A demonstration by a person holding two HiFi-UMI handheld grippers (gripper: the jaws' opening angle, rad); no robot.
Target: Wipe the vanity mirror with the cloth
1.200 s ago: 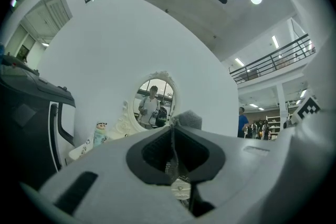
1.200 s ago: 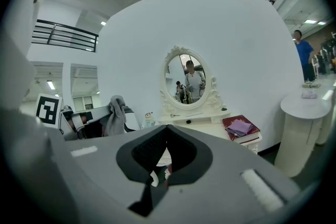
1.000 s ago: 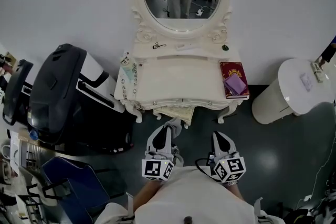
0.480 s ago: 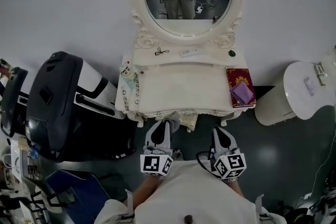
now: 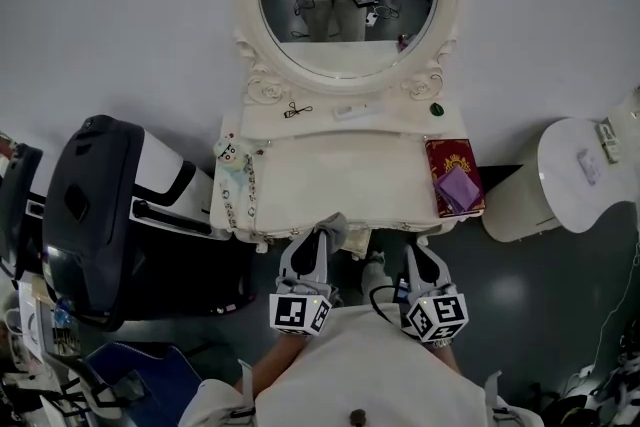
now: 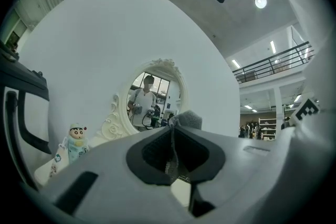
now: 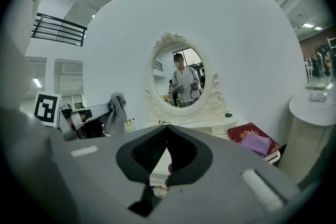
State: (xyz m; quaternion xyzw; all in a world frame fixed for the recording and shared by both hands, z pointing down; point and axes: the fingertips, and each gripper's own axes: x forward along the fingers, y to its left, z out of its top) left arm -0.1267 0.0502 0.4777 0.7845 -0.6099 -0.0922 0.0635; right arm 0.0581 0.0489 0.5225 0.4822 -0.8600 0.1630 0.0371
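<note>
A black-and-white machine (image 5: 110, 205) is seen at the far left, just beside the white vanity table (image 5: 330, 180). A small cartoon figurine (image 5: 226, 152) is stood at the table's left edge. The left gripper (image 5: 320, 241) is held just in front of the table's front edge, its jaws closed on the grey cloth (image 5: 336, 226). The cloth is bunched at the jaw tips; in the right gripper view it is seen hanging down from them, its long axis upright. The oval vanity mirror (image 5: 345, 5) is mounted upright at the back of the table against the wall and is faced toward the person, well apart from the cloth. On the shelf below it a small black tool (image 5: 292, 110) is laid. The right gripper (image 5: 418, 260) is held beside the left, its jaw tips brought together with nothing between them. A red book (image 5: 448, 158) is laid on the table's right end, with a purple piece (image 5: 455, 187) on top. A white cylinder (image 5: 575, 175) is stood at the far right.
</note>
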